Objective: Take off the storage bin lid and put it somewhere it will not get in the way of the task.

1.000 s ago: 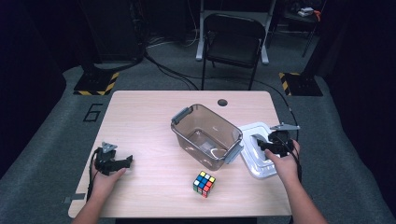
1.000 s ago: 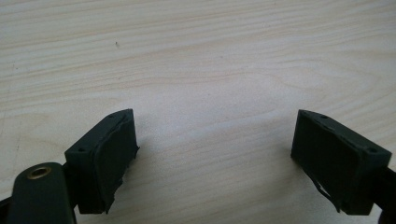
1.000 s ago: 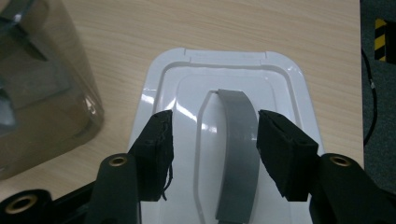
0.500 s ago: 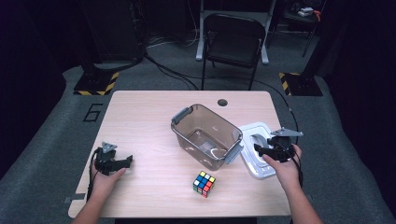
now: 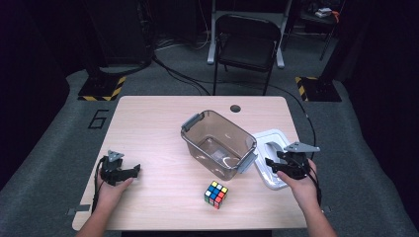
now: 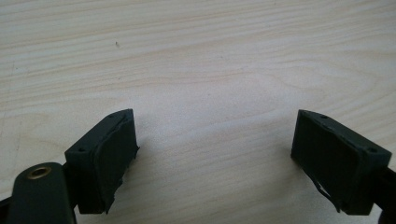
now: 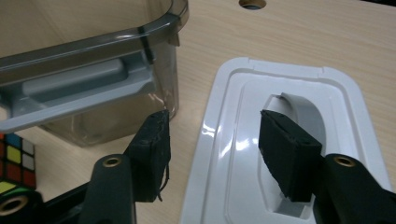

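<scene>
Cube cropped by frame; lid partly cropped.

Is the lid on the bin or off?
Off. The white lid lies flat on the table beside the open-topped bin.

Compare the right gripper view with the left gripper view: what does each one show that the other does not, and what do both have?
Right gripper view alone: the white lid lying flat, the clear grey bin with its grey latch, a corner of the colour cube, and a round hole in the table. The right gripper has its jaws apart over the lid's edge, gripping nothing. Left gripper view alone: the left gripper, jaws wide. Both: the light wooden table.
</scene>
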Demonstrator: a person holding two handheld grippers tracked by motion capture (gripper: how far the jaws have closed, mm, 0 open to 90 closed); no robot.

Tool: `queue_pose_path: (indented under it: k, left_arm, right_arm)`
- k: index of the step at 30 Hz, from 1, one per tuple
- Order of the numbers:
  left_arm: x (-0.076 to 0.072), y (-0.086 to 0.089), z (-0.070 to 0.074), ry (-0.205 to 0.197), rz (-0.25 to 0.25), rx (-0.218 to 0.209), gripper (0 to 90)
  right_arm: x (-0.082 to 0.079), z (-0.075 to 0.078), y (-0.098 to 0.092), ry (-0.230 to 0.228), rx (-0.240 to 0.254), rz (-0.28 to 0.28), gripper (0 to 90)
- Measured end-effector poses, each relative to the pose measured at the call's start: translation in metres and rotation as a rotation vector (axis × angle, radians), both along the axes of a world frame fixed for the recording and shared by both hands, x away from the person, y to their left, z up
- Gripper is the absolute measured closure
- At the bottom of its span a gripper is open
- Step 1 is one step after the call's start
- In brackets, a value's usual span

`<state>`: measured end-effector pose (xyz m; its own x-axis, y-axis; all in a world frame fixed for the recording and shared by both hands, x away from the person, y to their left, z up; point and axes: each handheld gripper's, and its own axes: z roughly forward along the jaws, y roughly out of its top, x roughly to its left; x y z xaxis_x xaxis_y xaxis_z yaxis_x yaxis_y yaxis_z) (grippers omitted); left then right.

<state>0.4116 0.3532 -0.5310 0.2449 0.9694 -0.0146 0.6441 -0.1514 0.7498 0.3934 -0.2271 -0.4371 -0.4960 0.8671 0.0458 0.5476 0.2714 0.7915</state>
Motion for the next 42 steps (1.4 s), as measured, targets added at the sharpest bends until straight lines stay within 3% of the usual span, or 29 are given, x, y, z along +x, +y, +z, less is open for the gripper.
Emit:
queue_pose_path:
  k: [13,22,30,42]
  left_arm:
    - [0.0,0.0,0.0,0.0,0.0,0.0,14.1]
    - [0.0,0.0,0.0,0.0,0.0,0.0,14.1]
    - [0.0,0.0,0.0,0.0,0.0,0.0,14.1]
    - [0.0,0.0,0.0,0.0,0.0,0.0,14.1]
  right_arm:
    - [-0.018,-0.007,0.007,-0.006,0.034,0.063,46.4]
    - [-0.029,-0.007,0.019,-0.014,0.015,0.09,47.0]
    - [-0.044,-0.012,0.036,0.009,-0.001,0.159,44.4]
    - [-0.051,-0.021,0.053,0.048,-0.016,0.229,40.1]
